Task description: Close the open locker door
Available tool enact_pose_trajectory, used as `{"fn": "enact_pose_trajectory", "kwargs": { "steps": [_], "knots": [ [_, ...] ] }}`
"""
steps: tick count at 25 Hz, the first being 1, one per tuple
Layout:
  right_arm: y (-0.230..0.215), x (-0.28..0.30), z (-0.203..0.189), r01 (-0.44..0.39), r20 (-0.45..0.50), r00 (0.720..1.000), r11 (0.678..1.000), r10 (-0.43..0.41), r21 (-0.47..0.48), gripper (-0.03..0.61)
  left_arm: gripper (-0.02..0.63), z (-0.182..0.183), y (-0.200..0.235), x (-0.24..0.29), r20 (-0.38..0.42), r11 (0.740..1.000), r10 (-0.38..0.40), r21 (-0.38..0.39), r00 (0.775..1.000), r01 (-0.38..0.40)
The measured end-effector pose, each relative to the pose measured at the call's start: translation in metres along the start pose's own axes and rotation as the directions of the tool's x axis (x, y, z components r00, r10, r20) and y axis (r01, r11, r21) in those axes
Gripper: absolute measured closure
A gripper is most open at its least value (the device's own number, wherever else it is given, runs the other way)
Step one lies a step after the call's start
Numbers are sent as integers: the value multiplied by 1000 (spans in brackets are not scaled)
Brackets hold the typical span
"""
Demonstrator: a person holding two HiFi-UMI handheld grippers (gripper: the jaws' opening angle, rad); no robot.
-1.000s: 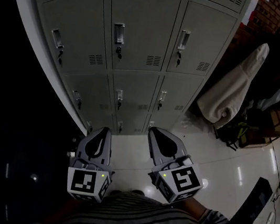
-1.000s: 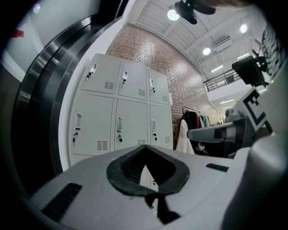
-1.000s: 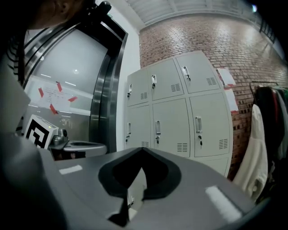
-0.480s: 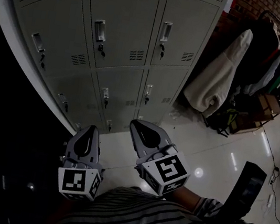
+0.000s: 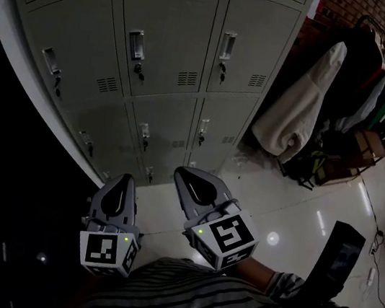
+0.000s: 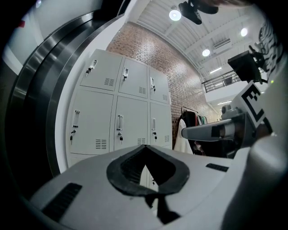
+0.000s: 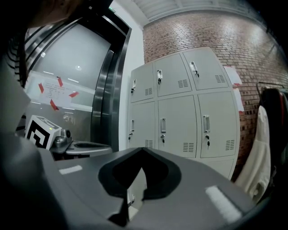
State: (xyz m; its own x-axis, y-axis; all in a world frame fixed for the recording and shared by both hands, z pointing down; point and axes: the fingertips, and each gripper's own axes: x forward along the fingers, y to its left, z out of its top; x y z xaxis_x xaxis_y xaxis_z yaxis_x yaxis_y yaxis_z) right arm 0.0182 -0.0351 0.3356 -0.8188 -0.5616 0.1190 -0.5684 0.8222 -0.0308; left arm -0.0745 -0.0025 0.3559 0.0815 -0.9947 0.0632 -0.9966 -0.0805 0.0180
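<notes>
Grey metal locker bank (image 5: 168,43) stands on glossy pale floor (image 5: 291,217), ahead of both grippers and well apart from them. Doors in view lie flush with frame. Jaws of left gripper (image 5: 124,180) pressed together, nothing between. Jaws of right gripper (image 5: 187,176) likewise together, empty. White coat (image 5: 299,109) hangs beside bank's right end.

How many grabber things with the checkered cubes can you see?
2. The left gripper is at the bottom left. The right gripper is just right of it. Both point toward the lockers, above the shiny floor. None look hidden.
</notes>
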Motion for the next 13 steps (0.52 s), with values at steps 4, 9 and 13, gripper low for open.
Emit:
{"fn": "enact_pose_trajectory", "kwargs": {
  "steps": [4, 9, 13],
  "knots": [
    [2, 0, -2, -6, -6, 1000, 1000, 6, 1, 578, 611, -2, 0, -1, -2, 1000, 3, -2, 1000, -3],
    [3, 1, -8, -14, -22, 1000, 1000, 14, 0, 578, 611, -7, -2, 0, -22, 1000, -1, -4, 1000, 1],
    [5, 0, -10, -23, -30, 999, 1000, 23, -4, 578, 611, -9, -3, -1, -28, 1000, 1, -4, 1000, -1]
  ]
}}
